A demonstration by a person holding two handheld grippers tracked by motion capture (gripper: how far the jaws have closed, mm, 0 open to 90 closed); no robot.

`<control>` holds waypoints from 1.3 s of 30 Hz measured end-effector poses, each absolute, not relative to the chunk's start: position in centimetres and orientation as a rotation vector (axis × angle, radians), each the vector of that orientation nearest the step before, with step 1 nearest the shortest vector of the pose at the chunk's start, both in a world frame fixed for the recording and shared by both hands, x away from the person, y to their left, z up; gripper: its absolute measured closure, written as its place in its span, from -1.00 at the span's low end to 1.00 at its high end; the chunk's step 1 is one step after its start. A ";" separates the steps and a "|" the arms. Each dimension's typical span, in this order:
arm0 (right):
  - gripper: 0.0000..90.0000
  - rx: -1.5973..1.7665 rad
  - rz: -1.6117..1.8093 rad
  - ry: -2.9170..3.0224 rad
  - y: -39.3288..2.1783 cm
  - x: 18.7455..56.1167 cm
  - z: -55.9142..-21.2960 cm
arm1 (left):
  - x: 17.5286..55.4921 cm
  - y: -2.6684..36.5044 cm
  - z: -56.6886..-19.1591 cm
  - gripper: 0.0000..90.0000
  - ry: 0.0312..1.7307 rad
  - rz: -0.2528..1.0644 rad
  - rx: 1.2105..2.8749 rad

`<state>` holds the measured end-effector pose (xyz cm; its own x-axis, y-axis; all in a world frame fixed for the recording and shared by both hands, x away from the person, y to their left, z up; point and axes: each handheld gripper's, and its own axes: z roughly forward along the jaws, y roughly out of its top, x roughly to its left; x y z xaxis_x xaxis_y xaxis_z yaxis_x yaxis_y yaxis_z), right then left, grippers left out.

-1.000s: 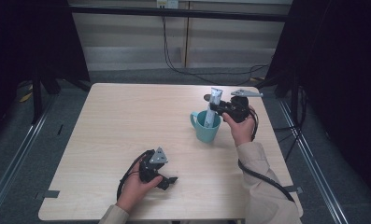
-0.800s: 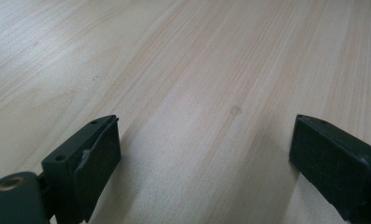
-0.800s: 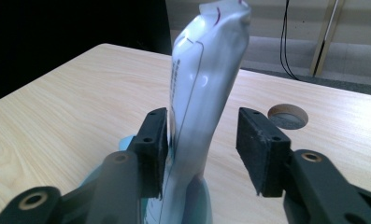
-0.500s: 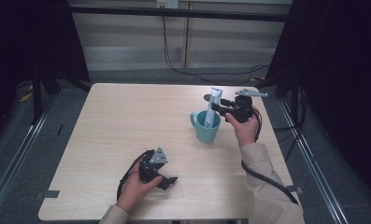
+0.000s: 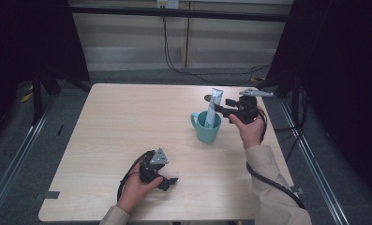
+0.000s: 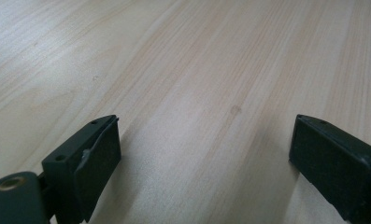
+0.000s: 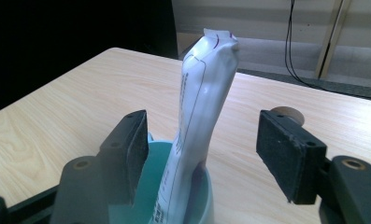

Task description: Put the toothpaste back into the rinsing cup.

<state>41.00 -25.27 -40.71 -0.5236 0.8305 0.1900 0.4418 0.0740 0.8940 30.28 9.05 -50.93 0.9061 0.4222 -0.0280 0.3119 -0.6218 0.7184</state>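
A teal mug [image 5: 206, 127] stands on the right half of the wooden table [image 5: 127, 122]. A white tube [image 5: 212, 117] stands upright in it, leaning on the rim. My right gripper [image 5: 215, 105] reaches in from the right at tube height. In the right gripper view its pads flank the tube [image 7: 204, 121] with a gap on each side, above the mug [image 7: 206, 205]. The right gripper [image 7: 204, 128] is open and its jaws have just been opening. My left gripper [image 5: 168, 183] rests open near the front edge, with bare wood between its jaws [image 6: 204, 135].
A small round brown thing [image 7: 288, 113] lies on the table just behind the right jaw. Cables hang at the back wall [image 5: 174, 56]. Dark curtains and floor rails flank the table on both sides.
The right gripper's jaws have spread away from the tube, which stays standing in the mug. The right hand has drawn back slightly to the right. The left hand has not moved.
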 end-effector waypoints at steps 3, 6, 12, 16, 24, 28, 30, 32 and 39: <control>-0.28 1.262 1.433 1.998 -25.3 40.7 -40.7 | 30.3 9.1 -50.9 -0.81 0.520 0.183 2.294; -0.32 1.255 1.412 2.031 -25.3 40.5 -40.7 | 30.3 9.1 -50.9 -0.81 0.520 0.183 2.294; -0.33 1.238 1.408 2.044 -25.3 40.0 -40.6 | 30.3 9.1 -50.9 -0.81 0.519 0.181 2.294; -0.35 1.236 1.405 2.050 -25.5 39.7 -40.4 | 30.3 9.1 -50.9 -0.81 0.519 0.181 2.294; -0.37 1.222 1.388 2.072 -25.9 39.0 -40.2 | 30.3 9.1 -50.9 -0.81 0.520 0.181 2.294; -0.38 1.226 1.389 2.073 -26.1 38.8 -40.2 | 30.3 9.1 -50.9 -0.81 0.520 0.181 2.294; -0.38 1.219 1.390 2.083 -26.1 38.6 -40.0 | 30.3 9.1 -50.9 -0.81 0.520 0.181 2.294; -0.38 1.202 1.382 2.097 -26.0 38.3 -39.9 | 30.3 9.1 -50.9 -0.81 0.520 0.181 2.294; -0.39 1.180 1.374 2.129 -26.1 37.4 -39.7 | 30.3 9.1 -50.9 -0.81 0.520 0.181 2.294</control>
